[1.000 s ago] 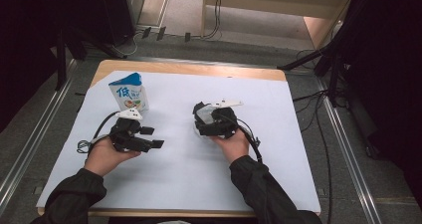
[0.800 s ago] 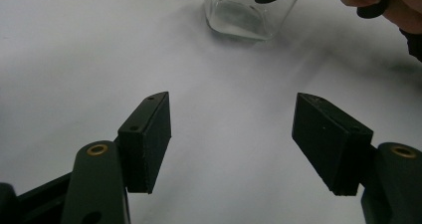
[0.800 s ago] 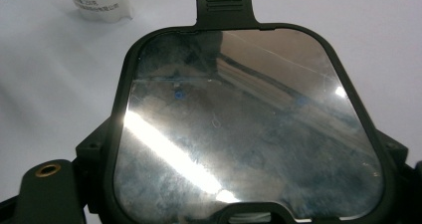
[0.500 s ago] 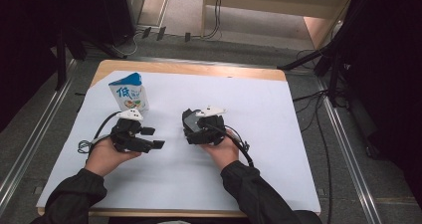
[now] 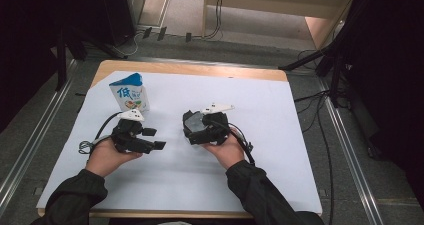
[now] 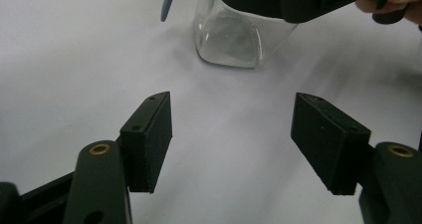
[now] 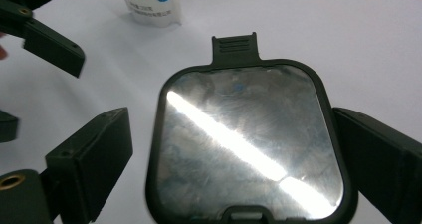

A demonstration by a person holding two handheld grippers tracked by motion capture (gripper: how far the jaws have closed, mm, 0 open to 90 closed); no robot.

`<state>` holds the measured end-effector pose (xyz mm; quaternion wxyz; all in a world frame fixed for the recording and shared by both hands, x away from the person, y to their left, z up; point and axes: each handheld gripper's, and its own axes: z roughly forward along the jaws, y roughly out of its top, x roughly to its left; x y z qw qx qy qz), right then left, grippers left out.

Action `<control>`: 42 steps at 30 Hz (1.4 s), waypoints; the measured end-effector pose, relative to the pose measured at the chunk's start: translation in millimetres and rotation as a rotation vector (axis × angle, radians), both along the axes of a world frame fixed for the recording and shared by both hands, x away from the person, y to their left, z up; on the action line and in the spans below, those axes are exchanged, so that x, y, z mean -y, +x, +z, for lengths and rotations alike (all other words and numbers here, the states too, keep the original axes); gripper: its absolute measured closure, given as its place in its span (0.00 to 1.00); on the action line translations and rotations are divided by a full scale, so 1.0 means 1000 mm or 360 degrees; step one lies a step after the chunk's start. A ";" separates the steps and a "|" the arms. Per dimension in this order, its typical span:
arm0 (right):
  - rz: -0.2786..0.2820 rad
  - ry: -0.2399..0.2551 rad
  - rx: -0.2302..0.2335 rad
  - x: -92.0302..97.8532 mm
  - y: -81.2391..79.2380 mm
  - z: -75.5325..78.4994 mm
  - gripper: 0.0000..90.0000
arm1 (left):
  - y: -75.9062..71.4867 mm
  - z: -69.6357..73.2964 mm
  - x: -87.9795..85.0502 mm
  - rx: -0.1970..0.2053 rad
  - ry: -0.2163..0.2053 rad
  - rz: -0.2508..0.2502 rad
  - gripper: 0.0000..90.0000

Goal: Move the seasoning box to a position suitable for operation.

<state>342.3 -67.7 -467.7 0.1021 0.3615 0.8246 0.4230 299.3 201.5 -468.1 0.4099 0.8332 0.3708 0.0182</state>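
At the near edge of the table (image 5: 300,185), covered by a white sheet, two dark-sleeved forearms come in. The left hand holds the left gripper (image 5: 152,139) low over the sheet; in the left gripper view its two black jaws stand well apart with bare white sheet between them, and they have just narrowed a little, with nothing between them. The right hand holds the right gripper (image 5: 192,127) just to the right of it, near the middle of the sheet.

In the right gripper view a clear container with a black-rimmed lid (image 7: 249,144) lies between the jaws. The right jaw touches the lid's rim; the left jaw stands just off it, with a sliver of white showing between pad and rim. These jaws have just been opening, and the container stays between them. The lid's panel reflects a bright streak of light, and small tabs stick out at its near and far edges. The left gripper view shows the container's clear, rounded lower body (image 6: 239,40) resting on the sheet under the right gripper.

Farther back, near the sheet's far left corner, a blue-and-white milk carton (image 5: 129,92) stands upright, well apart from both grippers. It bears a large blue Chinese character, "低"; the smaller print is too fine to read.
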 end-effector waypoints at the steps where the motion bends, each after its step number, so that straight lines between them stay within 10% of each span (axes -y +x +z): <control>1: 0.0012 0.0009 0.0004 0.003 -0.003 0.006 0.04 | 0.000 0.001 0.002 -0.0007 -0.0030 -0.0014 0.45; 6: 0.0034 0.0067 0.0002 0.016 -0.008 0.018 0.04 | 0.000 0.005 0.009 0.0000 -0.0010 -0.0034 0.56; 16: 0.0020 0.0133 -0.0031 0.063 -0.011 0.024 0.42 | 0.017 0.026 0.029 -0.0015 0.0061 -0.0024 0.97; 30: -0.0022 0.0090 -0.0003 0.082 0.013 0.005 0.98 | 0.030 0.009 0.050 -0.0018 0.0004 0.0000 1.00; 42: -0.0004 0.0043 -0.0034 0.067 0.023 -0.013 1.00 | 0.033 0.002 0.059 -0.0017 0.0004 0.0008 1.00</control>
